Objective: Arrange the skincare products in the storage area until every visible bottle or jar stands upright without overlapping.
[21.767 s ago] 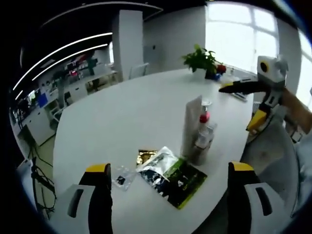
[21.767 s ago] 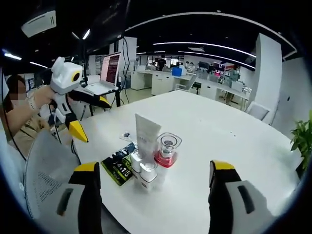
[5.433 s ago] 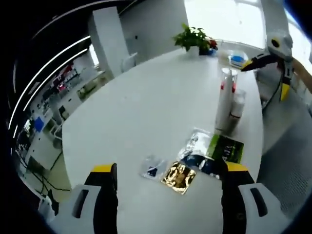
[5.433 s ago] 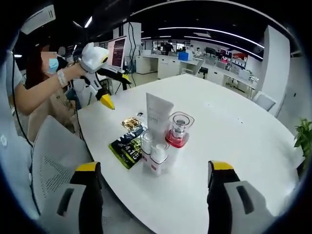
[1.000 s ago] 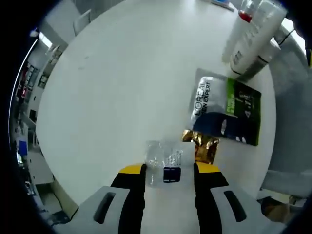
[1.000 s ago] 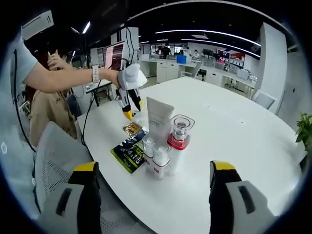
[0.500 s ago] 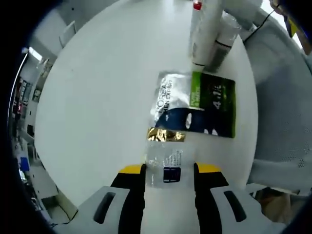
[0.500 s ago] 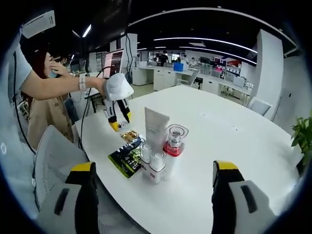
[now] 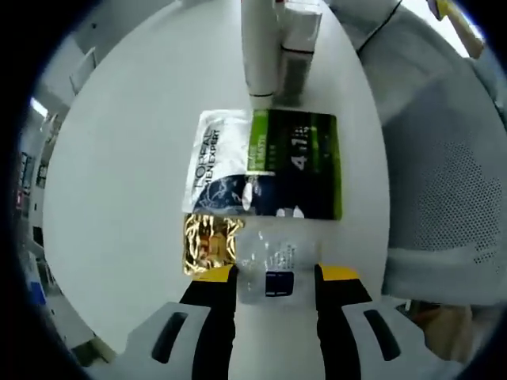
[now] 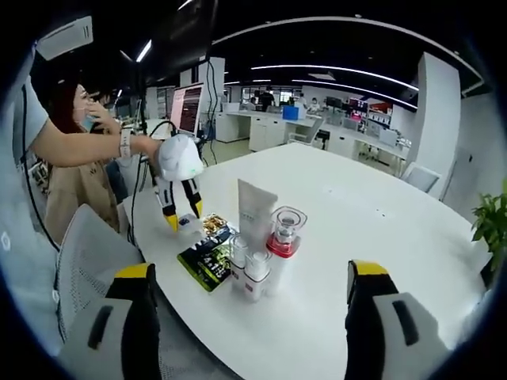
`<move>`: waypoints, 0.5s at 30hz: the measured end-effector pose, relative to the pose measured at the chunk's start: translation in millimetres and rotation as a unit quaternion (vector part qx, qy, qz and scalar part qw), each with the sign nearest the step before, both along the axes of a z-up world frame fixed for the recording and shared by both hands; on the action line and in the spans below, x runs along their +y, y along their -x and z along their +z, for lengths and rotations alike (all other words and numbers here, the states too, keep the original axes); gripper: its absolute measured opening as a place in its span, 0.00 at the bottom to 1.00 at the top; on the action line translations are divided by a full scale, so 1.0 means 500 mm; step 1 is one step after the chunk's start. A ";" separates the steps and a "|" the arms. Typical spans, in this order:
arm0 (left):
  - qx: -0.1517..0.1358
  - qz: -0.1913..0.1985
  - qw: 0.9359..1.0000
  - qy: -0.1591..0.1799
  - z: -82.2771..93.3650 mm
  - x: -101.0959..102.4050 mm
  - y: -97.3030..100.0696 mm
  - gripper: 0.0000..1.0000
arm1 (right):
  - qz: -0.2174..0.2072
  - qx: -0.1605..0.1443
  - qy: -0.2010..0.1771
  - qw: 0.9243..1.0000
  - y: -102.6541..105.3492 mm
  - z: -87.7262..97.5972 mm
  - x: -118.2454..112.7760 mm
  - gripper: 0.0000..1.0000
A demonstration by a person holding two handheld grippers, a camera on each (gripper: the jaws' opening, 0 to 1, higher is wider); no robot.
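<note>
White table [image 9: 119, 158] holds a "L'OREAL" packet [image 9: 265, 176] below upright bottles [image 10: 257, 237]. My left gripper [image 9: 271, 277] pinches a clear sachet [image 9: 269, 273]; my right gripper [image 10: 249, 281] jaws gape wide.

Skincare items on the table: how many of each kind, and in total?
Tube: 1
Red-collared bottle: 1
White-capped bottles: 2
Flat sachets, big, gold, clear: 3
Total: 7
</note>
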State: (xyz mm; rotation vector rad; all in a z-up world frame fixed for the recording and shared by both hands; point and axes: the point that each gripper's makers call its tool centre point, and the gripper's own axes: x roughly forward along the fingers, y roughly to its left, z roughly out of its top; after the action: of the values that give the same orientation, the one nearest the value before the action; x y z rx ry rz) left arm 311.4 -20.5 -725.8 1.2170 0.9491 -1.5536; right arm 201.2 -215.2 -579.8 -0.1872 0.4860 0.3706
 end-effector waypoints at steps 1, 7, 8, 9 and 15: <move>0.000 -0.001 1.000 -0.002 -0.006 0.001 0.004 0.36 | 0.000 0.000 0.000 1.000 0.002 0.001 0.002 1.00; 0.002 -0.013 1.000 -0.003 -0.030 0.004 0.011 0.36 | 0.000 -0.001 0.003 1.000 0.006 0.004 0.005 1.00; 0.003 -0.011 1.000 0.000 -0.032 0.003 0.011 0.36 | 0.001 0.000 0.004 1.000 0.007 0.003 0.006 1.00; 0.003 -0.011 1.000 0.001 -0.037 0.003 0.012 0.36 | 0.001 0.000 0.004 1.000 0.008 0.003 0.006 1.00; -0.003 0.003 1.000 0.003 -0.051 0.004 0.001 0.36 | 0.005 0.001 0.005 1.000 0.011 0.004 0.015 1.00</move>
State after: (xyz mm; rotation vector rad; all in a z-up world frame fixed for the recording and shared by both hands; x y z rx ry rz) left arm 310.7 -18.4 -751.5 1.2134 0.9439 -1.5472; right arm 195.4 -207.8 -577.7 -0.1997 0.4892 0.3771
